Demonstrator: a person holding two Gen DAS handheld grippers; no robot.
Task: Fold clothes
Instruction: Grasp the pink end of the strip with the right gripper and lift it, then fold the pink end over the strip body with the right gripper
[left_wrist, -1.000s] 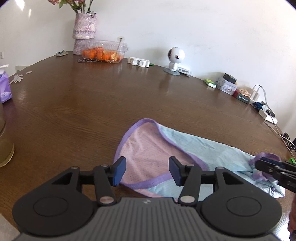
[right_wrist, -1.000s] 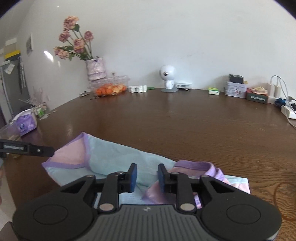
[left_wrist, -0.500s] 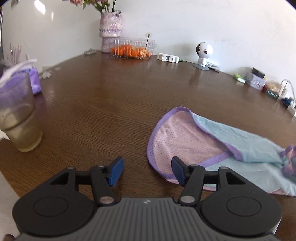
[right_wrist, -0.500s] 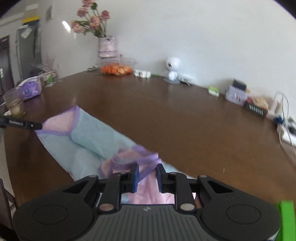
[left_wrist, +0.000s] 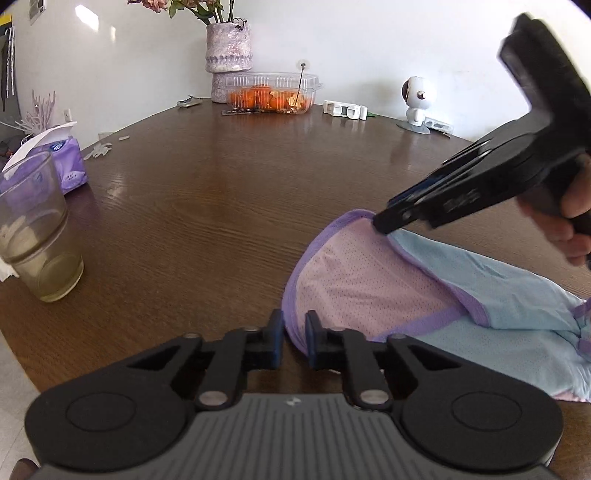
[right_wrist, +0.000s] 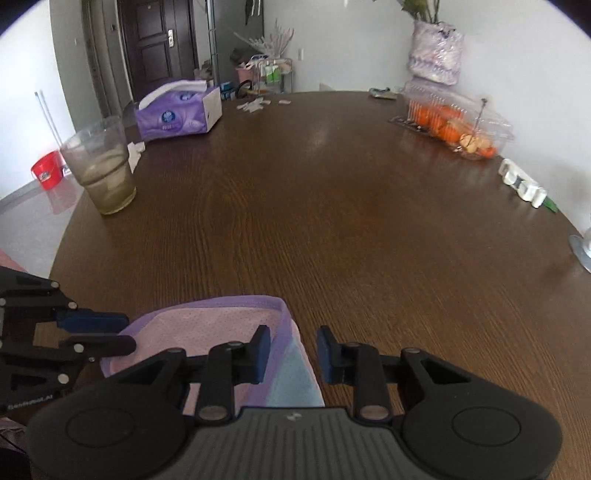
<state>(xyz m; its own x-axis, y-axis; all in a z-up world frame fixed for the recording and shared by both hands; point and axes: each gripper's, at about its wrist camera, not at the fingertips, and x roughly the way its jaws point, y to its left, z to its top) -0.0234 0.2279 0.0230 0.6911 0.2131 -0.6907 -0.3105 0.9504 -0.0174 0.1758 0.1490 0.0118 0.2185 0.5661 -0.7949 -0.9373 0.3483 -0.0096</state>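
A small garment (left_wrist: 424, 295) of pink mesh and light blue cloth with purple trim lies on the brown table (left_wrist: 240, 192). My left gripper (left_wrist: 294, 338) is shut on its near purple hem. My right gripper (right_wrist: 291, 352) is open, its jaws astride the garment's far purple edge (right_wrist: 284, 314). In the left wrist view the right gripper (left_wrist: 384, 221) comes in from the right, its tips at the top of the pink panel. In the right wrist view the left gripper (right_wrist: 122, 332) sits at the left, pinching the hem.
A plastic cup (left_wrist: 37, 229) with murky liquid stands at the table's left edge, a purple tissue box (left_wrist: 66, 162) behind it. A vase (left_wrist: 229, 51), a clear box of oranges (left_wrist: 271, 94), white clips (left_wrist: 345, 110) and a small white camera (left_wrist: 417, 101) line the far edge.
My left gripper closed on the garment's near hem. My right gripper let go of the bunched end, opened, and swung over to the pink panel's far edge.
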